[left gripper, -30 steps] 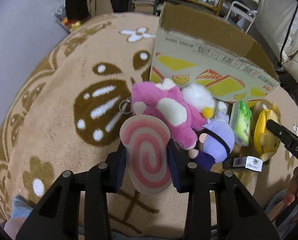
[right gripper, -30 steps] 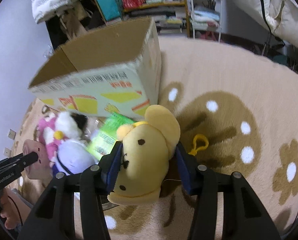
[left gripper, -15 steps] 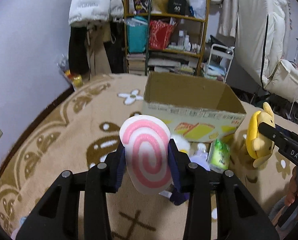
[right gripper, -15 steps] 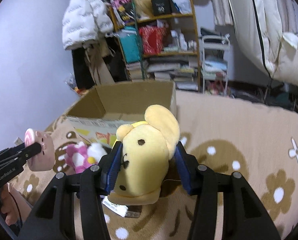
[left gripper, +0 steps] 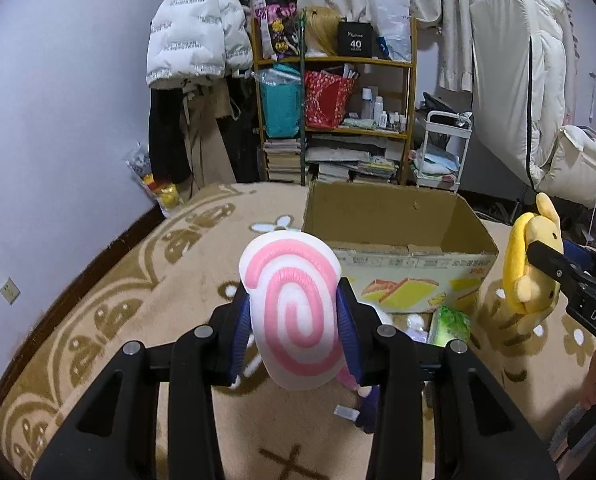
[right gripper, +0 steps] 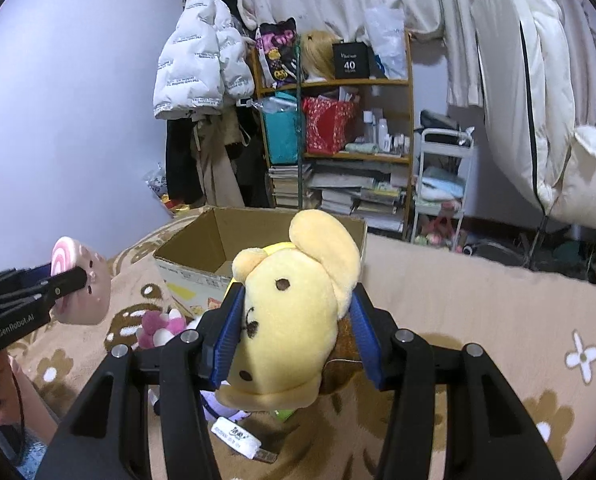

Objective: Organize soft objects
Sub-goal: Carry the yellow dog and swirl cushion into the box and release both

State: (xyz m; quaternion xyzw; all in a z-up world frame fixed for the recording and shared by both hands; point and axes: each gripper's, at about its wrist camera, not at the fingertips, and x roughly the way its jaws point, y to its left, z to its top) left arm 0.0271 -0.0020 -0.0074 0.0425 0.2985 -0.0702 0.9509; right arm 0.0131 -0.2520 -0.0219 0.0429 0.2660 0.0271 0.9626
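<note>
My left gripper (left gripper: 293, 320) is shut on a pink-and-white swirl plush (left gripper: 293, 312) and holds it in the air in front of an open cardboard box (left gripper: 398, 248). My right gripper (right gripper: 293, 332) is shut on a yellow dog plush (right gripper: 289, 316), also held up. The yellow plush also shows at the right of the left wrist view (left gripper: 532, 264), and the swirl plush at the left of the right wrist view (right gripper: 81, 280). The box (right gripper: 201, 252) stands on the carpet, its inside partly hidden.
A pink plush (right gripper: 157, 324) and a green packet (left gripper: 450, 324) lie on the beige patterned carpet (left gripper: 117, 300) in front of the box. A cluttered shelf (left gripper: 338, 120), hanging coats (left gripper: 193, 40) and a white cart (left gripper: 442, 152) stand behind.
Both grippers have risen with their plush toys from just above the pile on the carpet. The views now tilt up toward the box opening and the shelf.
</note>
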